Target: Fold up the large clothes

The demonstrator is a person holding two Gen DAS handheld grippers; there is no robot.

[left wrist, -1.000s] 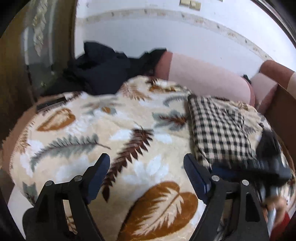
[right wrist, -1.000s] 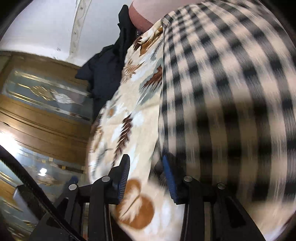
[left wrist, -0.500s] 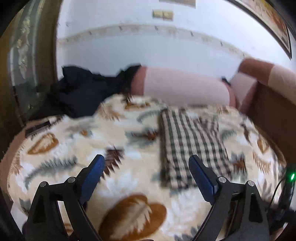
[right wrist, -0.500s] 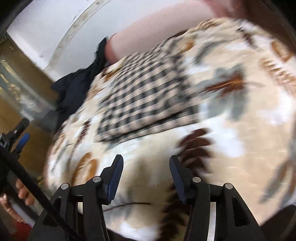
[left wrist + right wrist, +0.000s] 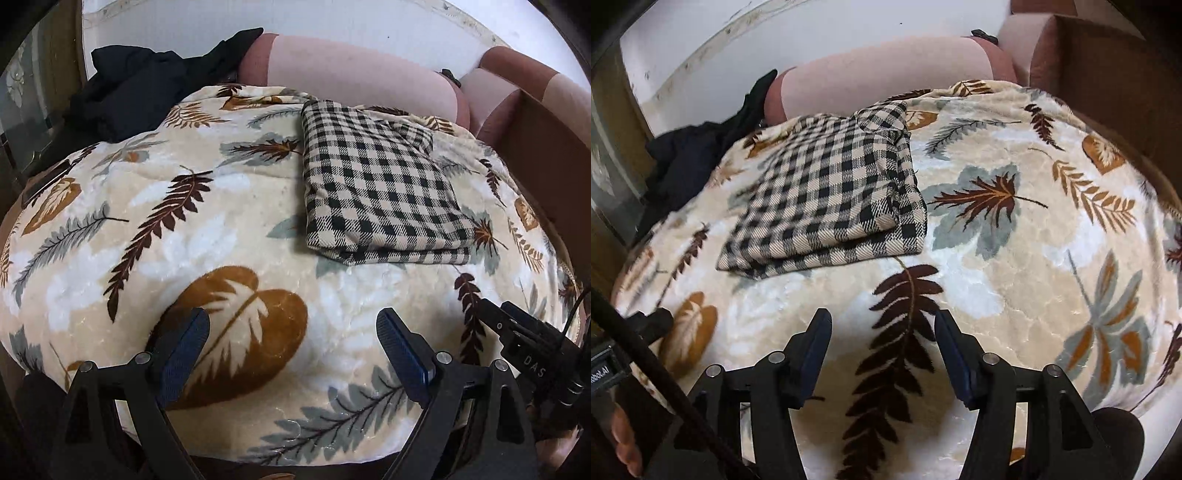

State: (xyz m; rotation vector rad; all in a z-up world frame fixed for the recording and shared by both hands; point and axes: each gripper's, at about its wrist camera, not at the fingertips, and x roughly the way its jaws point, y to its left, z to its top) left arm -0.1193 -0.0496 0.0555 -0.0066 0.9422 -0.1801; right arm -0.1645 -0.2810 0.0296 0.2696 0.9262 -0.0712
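Over the near part of the leaf-print blanket [image 5: 229, 229] both grippers hang with nothing between their fingers. The left gripper [image 5: 293, 350] stands spread wide, its blue pads apart above a brown leaf motif, touching no cloth. The right gripper [image 5: 882, 350] is narrower but its jaws are opening, empty, above a dark fern print. One checked garment [image 5: 827, 192], cream and black, lies folded into a thick rectangle on the blanket, well ahead of both grippers and released by each; its layered edges face the cameras. One heap of dark clothing [image 5: 133, 85] sits at the far left corner, against the pink cushion [image 5: 354, 81] along the white wall. One brown cardboard box [image 5: 1108, 74] stands at the right edge; its contents cannot be seen.
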